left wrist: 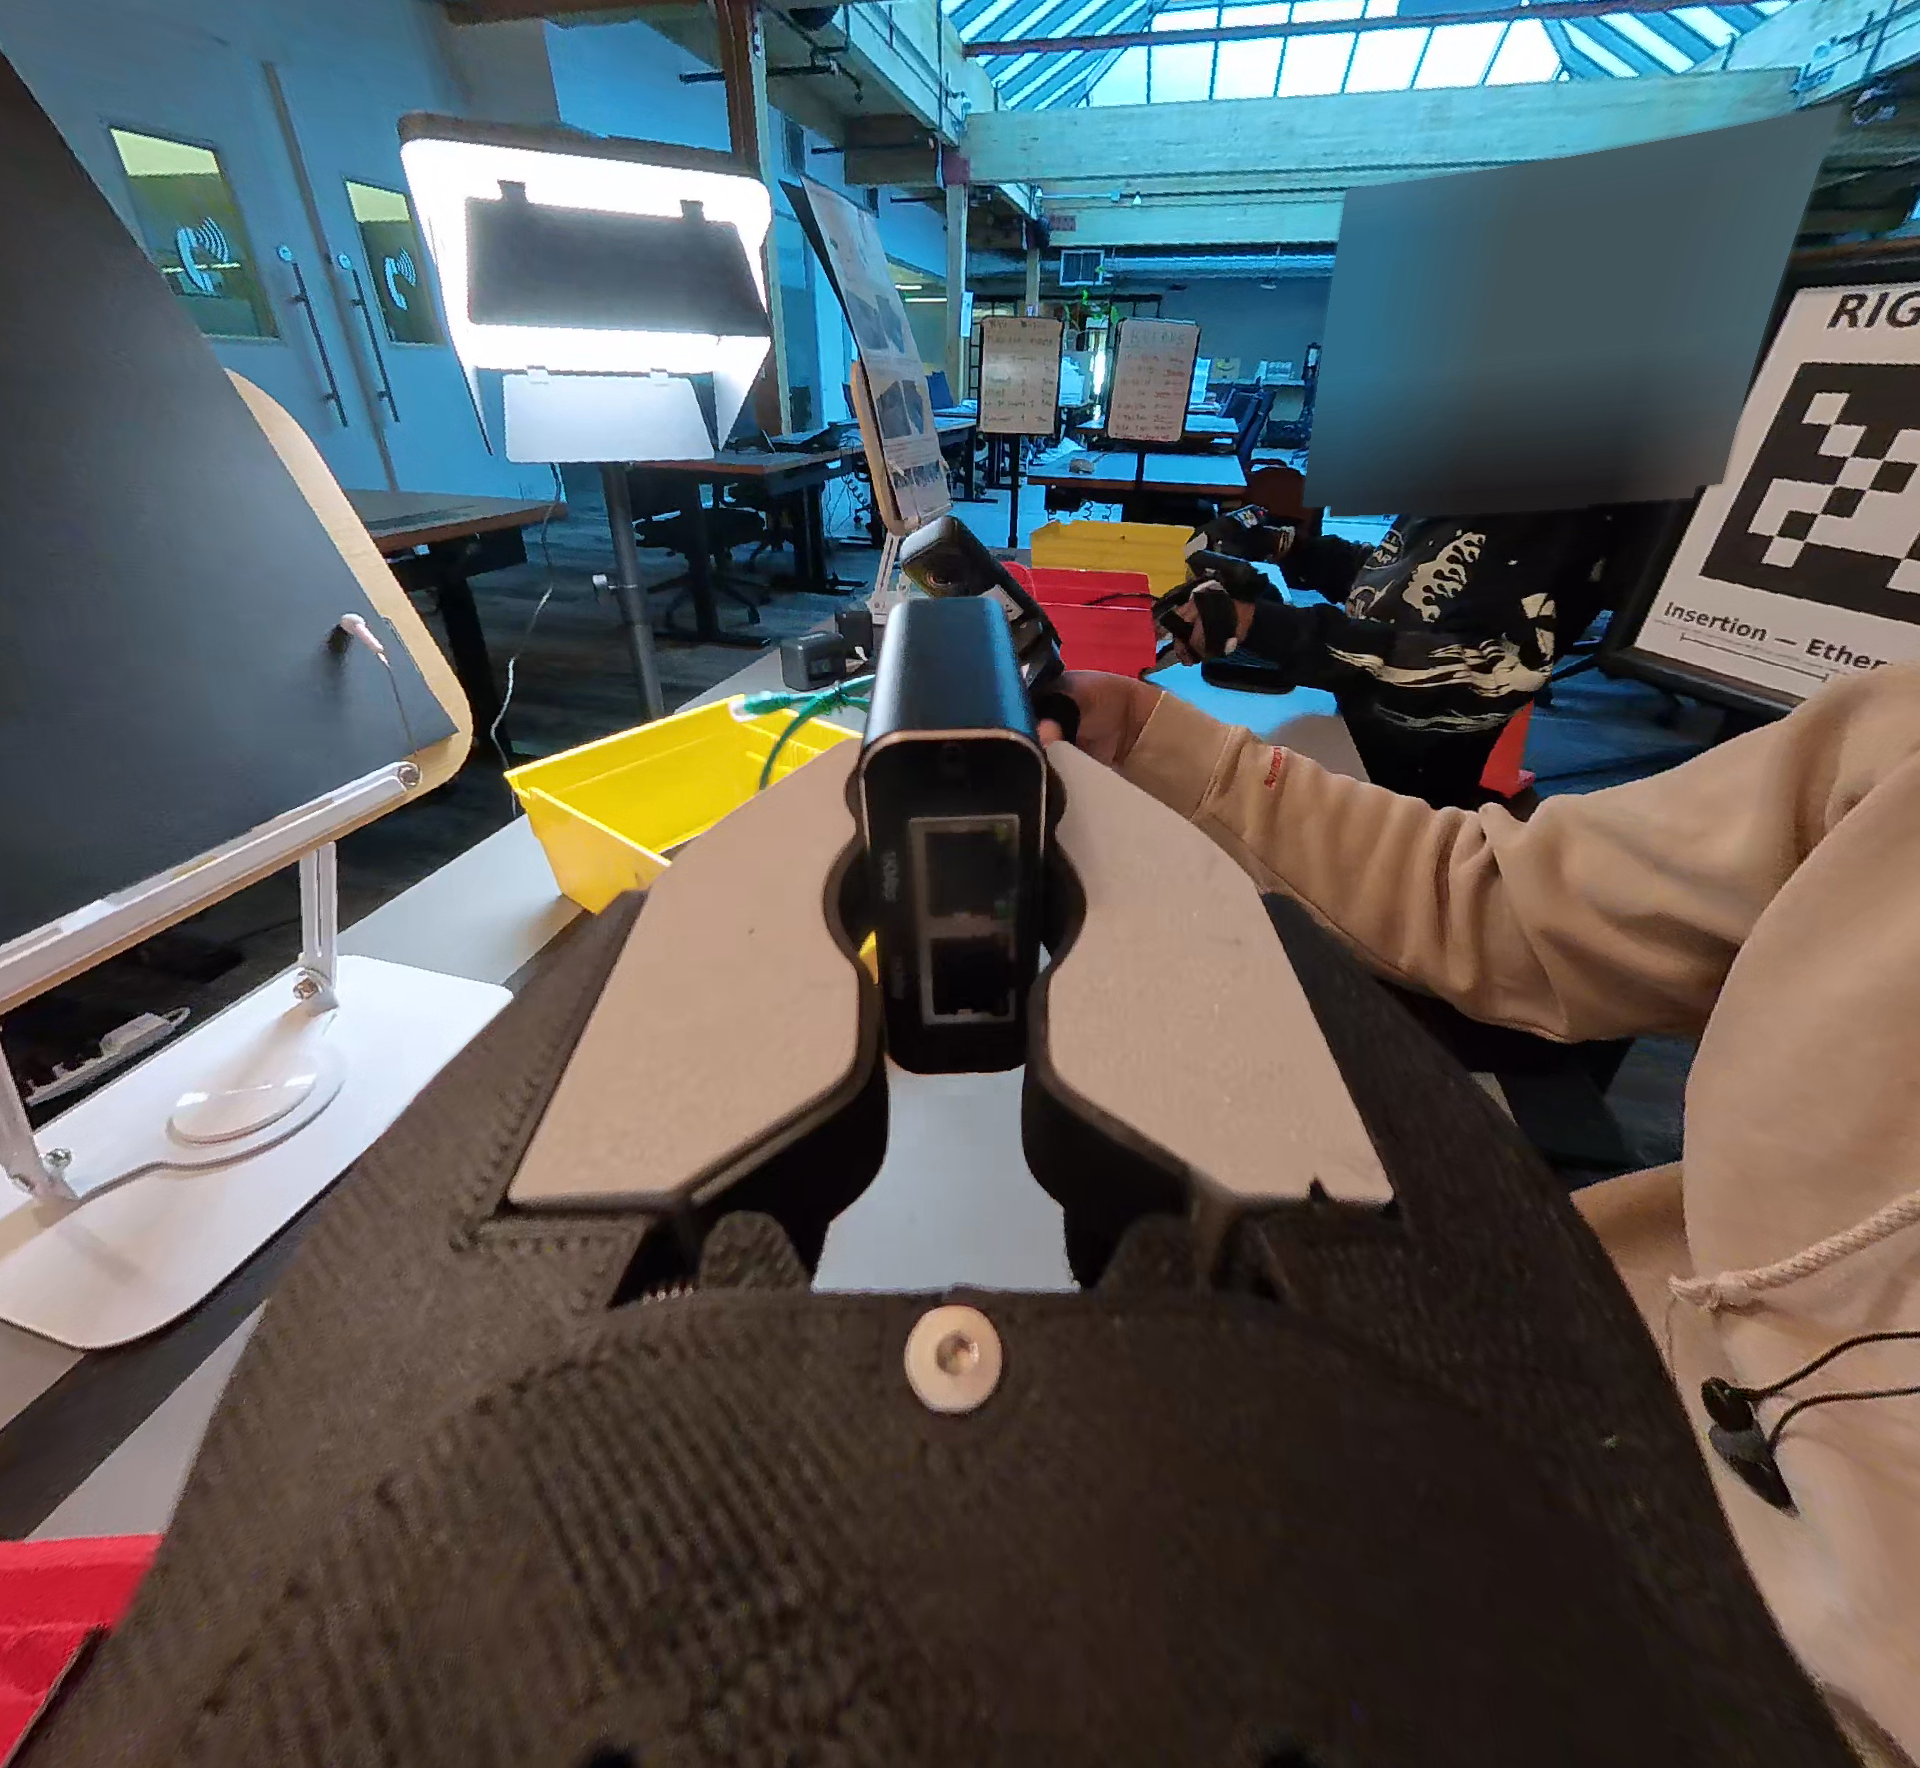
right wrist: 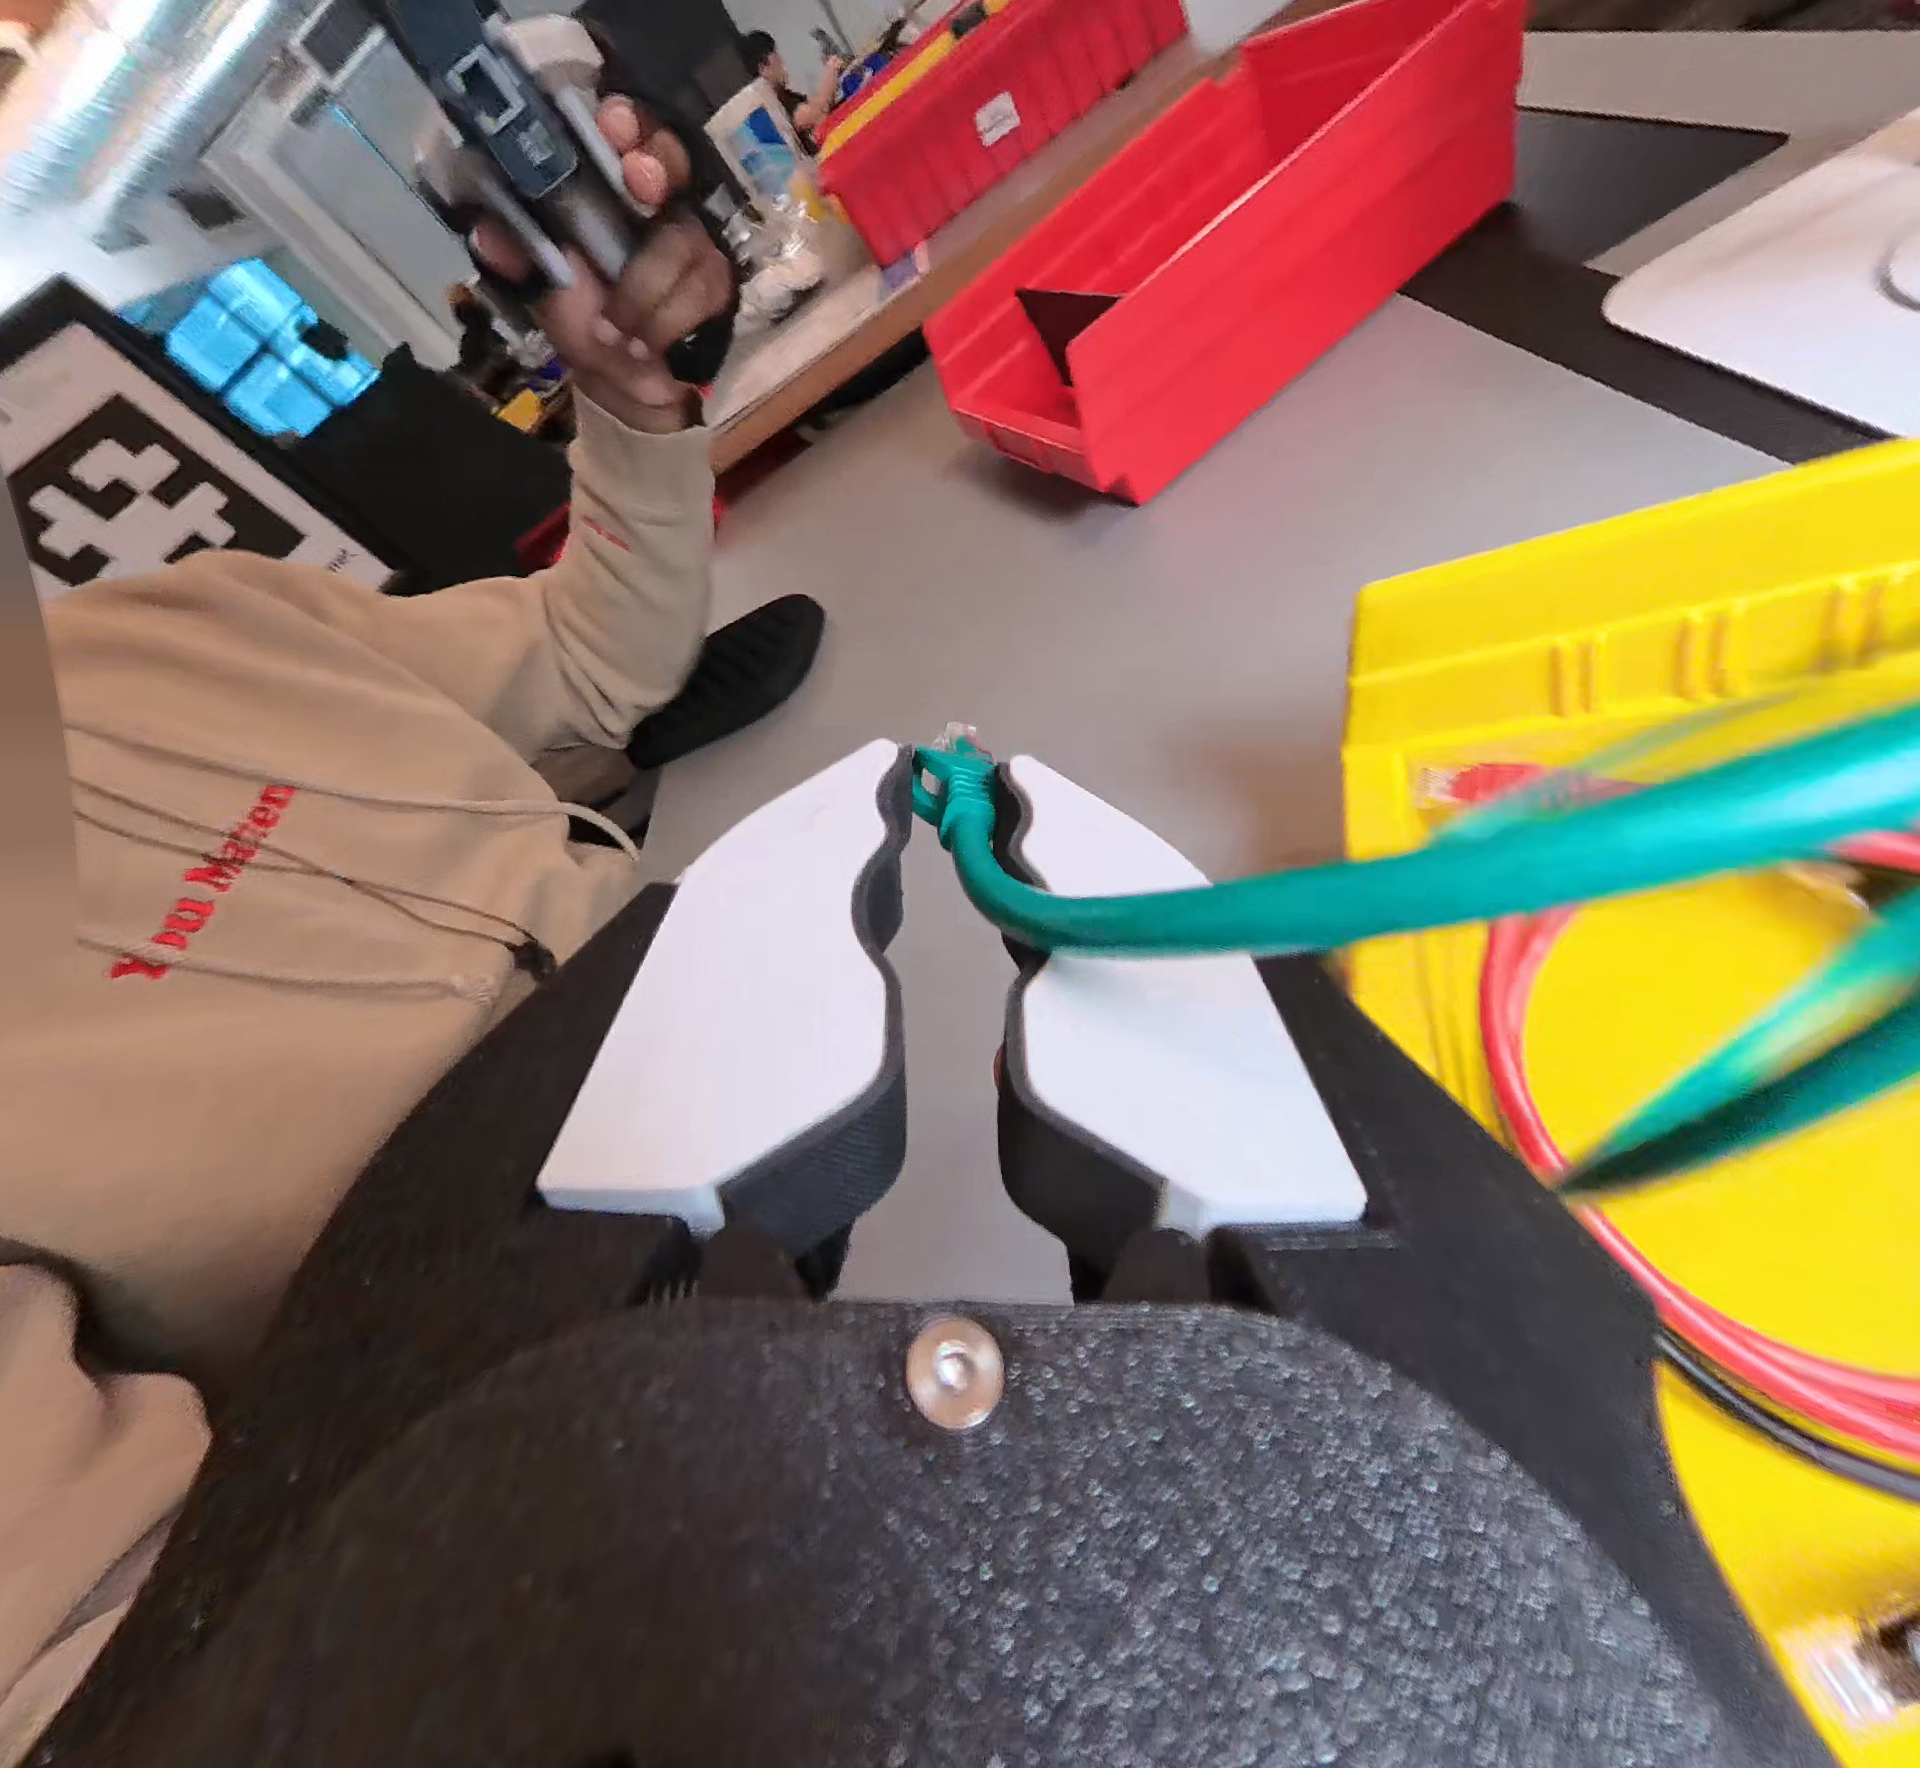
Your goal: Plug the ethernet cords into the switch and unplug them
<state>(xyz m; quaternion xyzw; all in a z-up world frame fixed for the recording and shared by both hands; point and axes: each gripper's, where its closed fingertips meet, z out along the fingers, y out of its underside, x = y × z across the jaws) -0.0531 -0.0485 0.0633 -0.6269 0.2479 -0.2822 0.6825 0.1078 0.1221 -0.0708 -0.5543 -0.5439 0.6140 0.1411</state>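
My left gripper [left wrist: 951,783] is shut on a black switch [left wrist: 951,845] and holds it upright in the air, its two empty ports facing the camera. The switch also shows in the right wrist view [right wrist: 499,108], up at the left, held in the other gripper. My right gripper [right wrist: 954,762] is shut on the plug end of a green ethernet cord [right wrist: 961,783], above the grey table [right wrist: 1091,596]. The cord trails right over a yellow bin [right wrist: 1662,638]. In the left wrist view the green cord [left wrist: 810,702] shows behind the switch, over a yellow bin [left wrist: 644,793].
Red cords [right wrist: 1538,1095] lie coiled in the yellow bin. A red bin [right wrist: 1247,264] stands on the table beyond, a longer red bin [right wrist: 997,77] farther back. A white stand base [left wrist: 208,1147] and a black board [left wrist: 156,575] are at the left. A person's beige sleeve [left wrist: 1455,887] crosses right. Tip to tip, the grippers are about 30 cm apart.
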